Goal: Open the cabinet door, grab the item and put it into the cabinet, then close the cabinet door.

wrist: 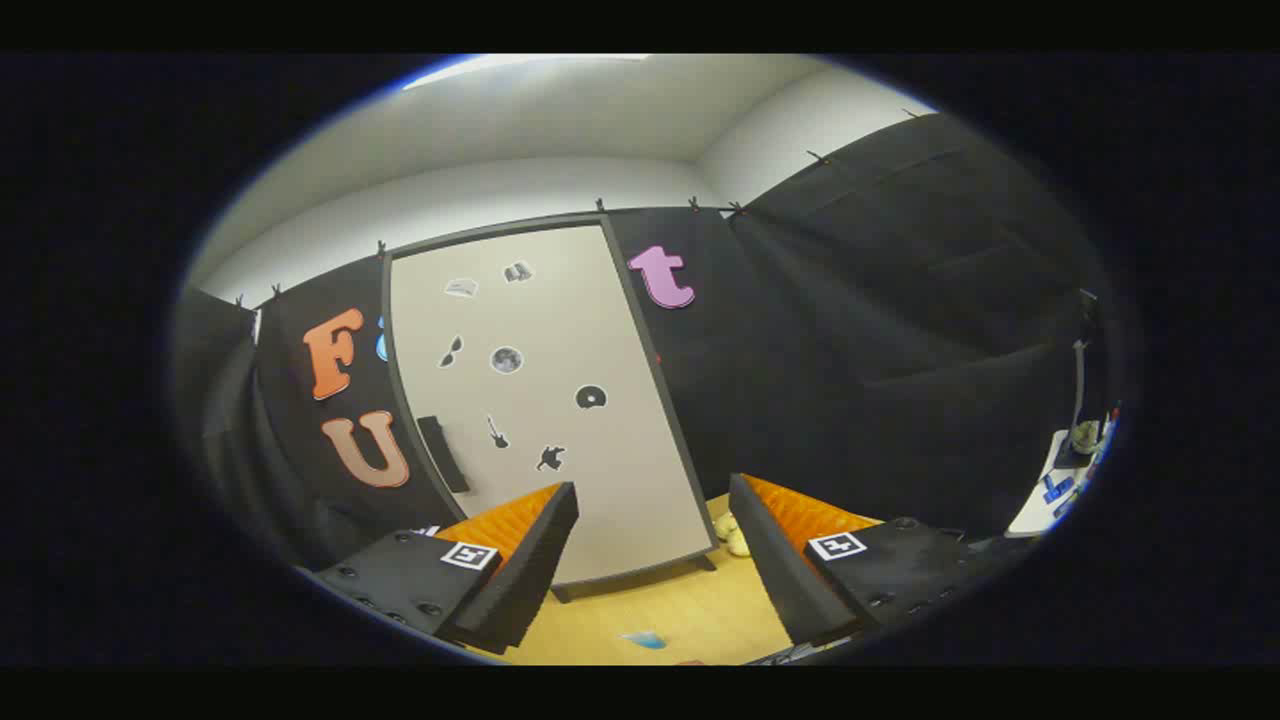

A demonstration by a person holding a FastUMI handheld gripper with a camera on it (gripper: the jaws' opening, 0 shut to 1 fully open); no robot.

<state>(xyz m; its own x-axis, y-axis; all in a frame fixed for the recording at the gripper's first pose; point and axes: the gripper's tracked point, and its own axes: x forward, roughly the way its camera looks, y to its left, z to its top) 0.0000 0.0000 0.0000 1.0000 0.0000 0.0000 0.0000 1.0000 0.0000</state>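
Gaping wide and gripping nothing, the hand-held gripper (652, 560) faces the shut cabinet door (545, 400) ahead.

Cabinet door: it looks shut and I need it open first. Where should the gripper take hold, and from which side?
Probably the dark vertical handle near the left edge of the cabinet door. Come straight at the door's front, with the open gripper moved left so one finger passes each side of the bar.
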